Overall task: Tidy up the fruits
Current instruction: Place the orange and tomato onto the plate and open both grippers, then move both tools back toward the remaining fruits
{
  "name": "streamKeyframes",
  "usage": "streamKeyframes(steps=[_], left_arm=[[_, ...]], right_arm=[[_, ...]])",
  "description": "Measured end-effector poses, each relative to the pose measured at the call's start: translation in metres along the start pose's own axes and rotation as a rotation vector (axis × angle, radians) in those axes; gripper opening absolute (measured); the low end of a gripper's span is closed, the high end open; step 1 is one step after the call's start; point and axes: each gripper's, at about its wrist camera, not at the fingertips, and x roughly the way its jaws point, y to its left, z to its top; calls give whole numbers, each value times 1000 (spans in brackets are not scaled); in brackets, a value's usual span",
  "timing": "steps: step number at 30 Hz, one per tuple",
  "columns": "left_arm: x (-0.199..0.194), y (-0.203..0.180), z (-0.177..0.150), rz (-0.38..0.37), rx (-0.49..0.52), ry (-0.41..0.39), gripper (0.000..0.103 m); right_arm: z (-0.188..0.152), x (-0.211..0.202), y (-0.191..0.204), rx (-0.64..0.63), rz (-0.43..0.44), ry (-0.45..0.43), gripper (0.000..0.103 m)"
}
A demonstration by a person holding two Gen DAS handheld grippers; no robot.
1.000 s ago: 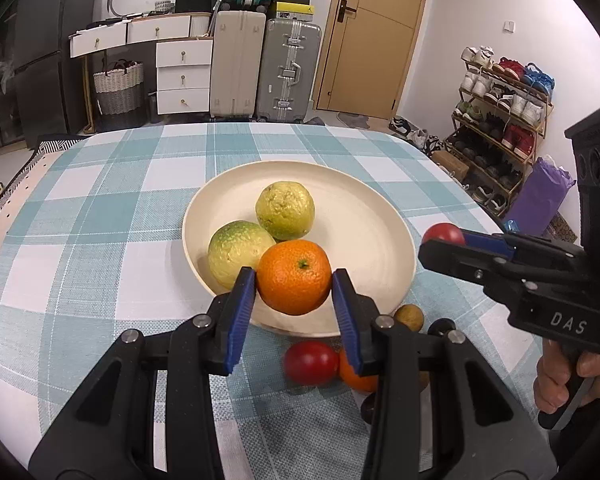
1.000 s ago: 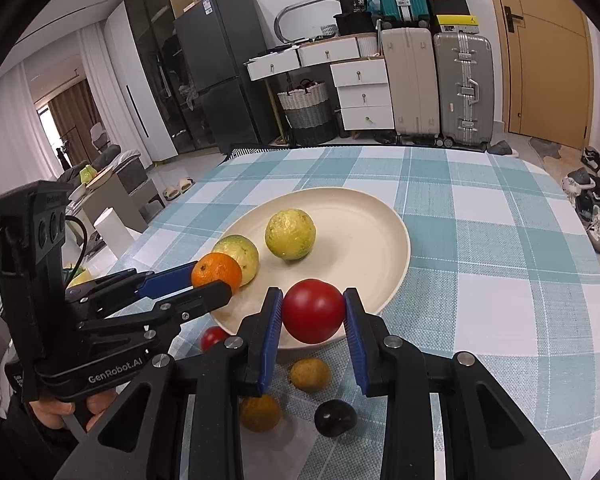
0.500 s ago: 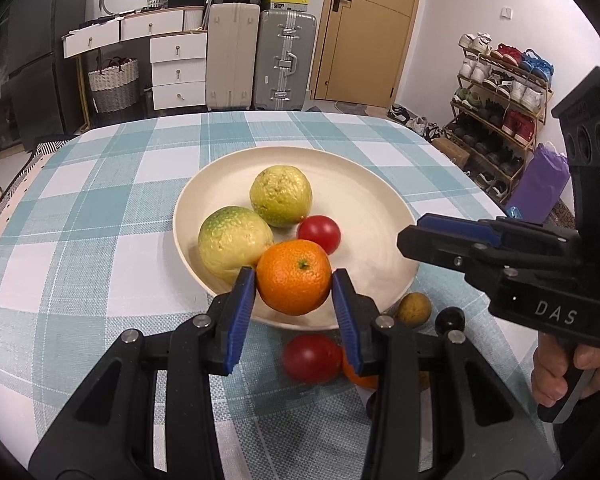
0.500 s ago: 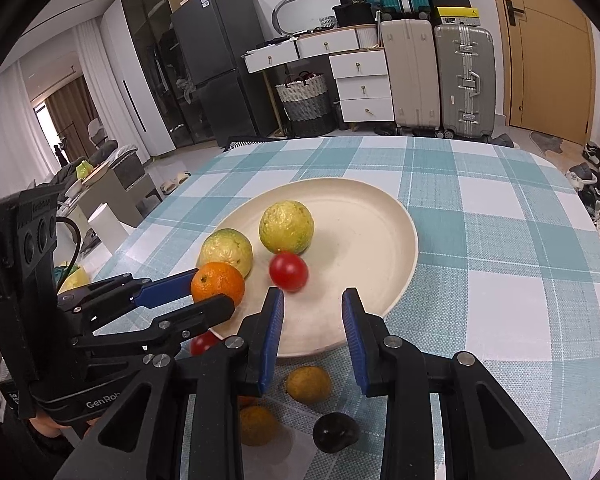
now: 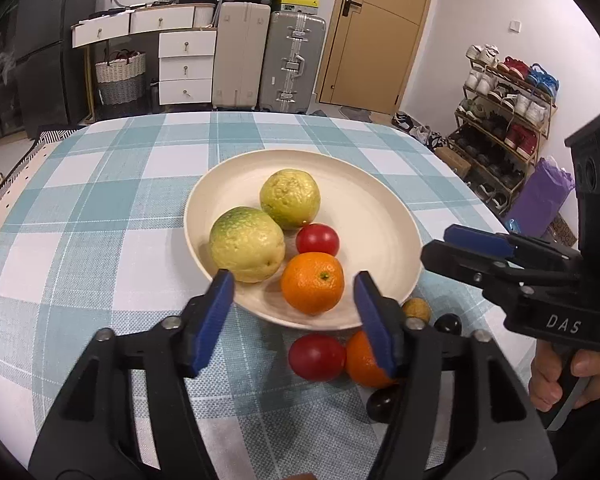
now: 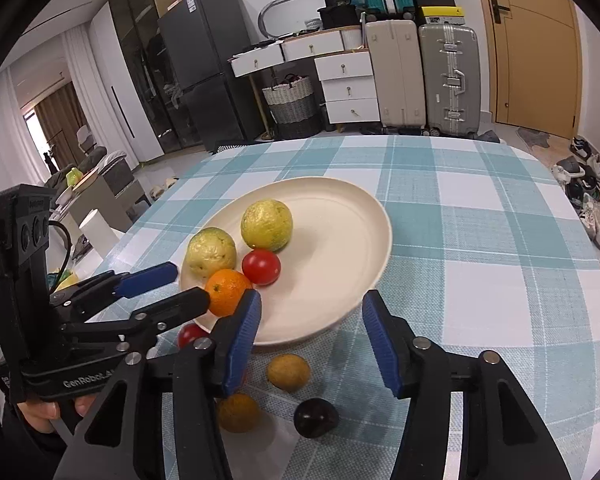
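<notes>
Checked bench [image 5: 100, 200], cream plate [image 5: 380, 216], left claw [image 5: 296, 312] jaws just opened off orange [image 5: 313, 282], right claw [image 6: 312, 336] jaws just opened, released, empty, tomato [image 6: 261, 267] on plate.

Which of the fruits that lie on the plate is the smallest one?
The red tomato on the plate. It is clearly smaller than the orange in front of it and the two yellow-green citrus fruits behind it.

Matt plate [image 5: 380, 216] — woven tablecloth [image 5: 100, 200]
</notes>
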Motion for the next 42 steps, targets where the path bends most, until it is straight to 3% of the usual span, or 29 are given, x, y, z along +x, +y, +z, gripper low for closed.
streamKeyframes(steps=[3,7,9,10,11,21,42], left_arm=[[-7,2,0,7,-11,-19,81],[-17,2,1,34,-4,-34,87],[-22,1,0,43,-3,-41,94],[-26,0,-2,46,-2,-46,103],[-30,0,-3,50,-2,-55,102],[-51,-8,-28,62,22,-39,102],[-43,-20,-50,-4,25,13,102]], right_arm=[[-3,-6,-5,12,-15,-15,79],[-5,-14,-12,23,-19,-22,88],[-7,-18,-13,24,-14,-19,97],[-8,-20,-14,23,-14,-15,100],[-9,-21,-14,21,-20,-16,101],[-24,-28,-14,5,-42,12,103],[-42,-21,-8,-47,-49,90,103]])
